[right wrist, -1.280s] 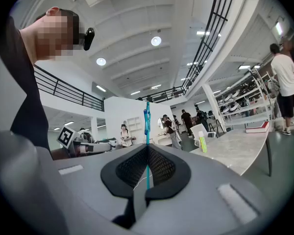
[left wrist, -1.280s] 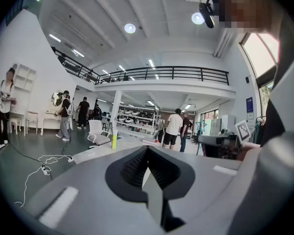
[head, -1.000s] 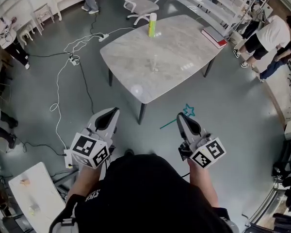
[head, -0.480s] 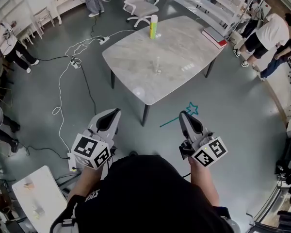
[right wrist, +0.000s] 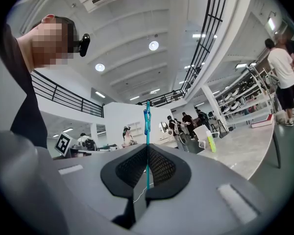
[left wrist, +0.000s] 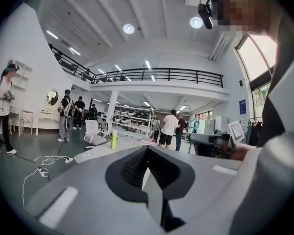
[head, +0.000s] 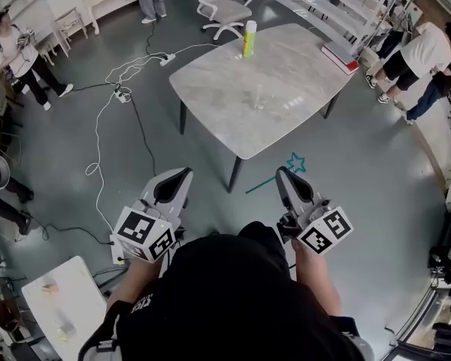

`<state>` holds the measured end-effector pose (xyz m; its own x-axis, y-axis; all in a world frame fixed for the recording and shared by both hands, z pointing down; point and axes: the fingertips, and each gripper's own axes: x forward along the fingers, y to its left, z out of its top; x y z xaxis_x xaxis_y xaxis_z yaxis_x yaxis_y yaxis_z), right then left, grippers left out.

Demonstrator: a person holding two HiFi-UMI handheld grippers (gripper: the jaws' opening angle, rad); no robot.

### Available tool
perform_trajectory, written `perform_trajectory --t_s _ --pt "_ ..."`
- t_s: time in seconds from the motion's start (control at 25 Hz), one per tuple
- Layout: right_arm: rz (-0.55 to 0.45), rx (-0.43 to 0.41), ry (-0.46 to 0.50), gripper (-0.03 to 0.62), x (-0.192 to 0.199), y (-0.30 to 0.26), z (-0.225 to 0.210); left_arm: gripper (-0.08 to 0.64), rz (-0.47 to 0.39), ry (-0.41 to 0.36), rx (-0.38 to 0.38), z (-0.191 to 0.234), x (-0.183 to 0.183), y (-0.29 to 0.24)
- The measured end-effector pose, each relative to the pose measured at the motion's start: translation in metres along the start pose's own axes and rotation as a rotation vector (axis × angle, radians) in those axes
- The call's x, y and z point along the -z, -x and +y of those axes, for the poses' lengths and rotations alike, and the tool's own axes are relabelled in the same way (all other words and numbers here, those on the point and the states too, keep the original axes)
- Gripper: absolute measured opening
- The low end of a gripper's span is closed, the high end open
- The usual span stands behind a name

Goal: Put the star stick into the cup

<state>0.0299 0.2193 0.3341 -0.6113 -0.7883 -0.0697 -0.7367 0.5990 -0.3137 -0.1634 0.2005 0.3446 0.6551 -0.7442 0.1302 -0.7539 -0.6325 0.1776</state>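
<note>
A grey marble surface (head: 286, 74) stands ahead, with the clear cup (head: 259, 96) near its middle. Short of its near edge we hold the star stick (right wrist: 147, 151), a thin teal rod tipped with an outlined star. It is clenched in the fingers of the right gripper (head: 284, 174), ready for the cup. The fingers of the left gripper (head: 182, 174) are closed and empty.

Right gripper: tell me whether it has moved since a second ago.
Yes, slightly: the right gripper, shut on the star stick, has come closer to the table's near leg, leftward in the head view.
</note>
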Motion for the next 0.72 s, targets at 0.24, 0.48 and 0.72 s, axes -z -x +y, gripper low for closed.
perform_trajectory --t_s 0.24,0.48,0.72 --pt "0.005 0.007 -0.022 0.018 0.003 -0.009 -0.005 0.002 0.000 0.013 -0.007 0.015 0.003 -0.004" --pt "0.013 -0.007 -0.033 0.018 -0.005 -0.020 -0.031 0.002 0.002 0.017 -0.016 0.020 -0.002 -0.029" --pt "0.029 -0.039 -0.045 0.018 -0.011 -0.041 -0.067 0.002 0.014 0.029 -0.048 0.029 -0.005 -0.065"
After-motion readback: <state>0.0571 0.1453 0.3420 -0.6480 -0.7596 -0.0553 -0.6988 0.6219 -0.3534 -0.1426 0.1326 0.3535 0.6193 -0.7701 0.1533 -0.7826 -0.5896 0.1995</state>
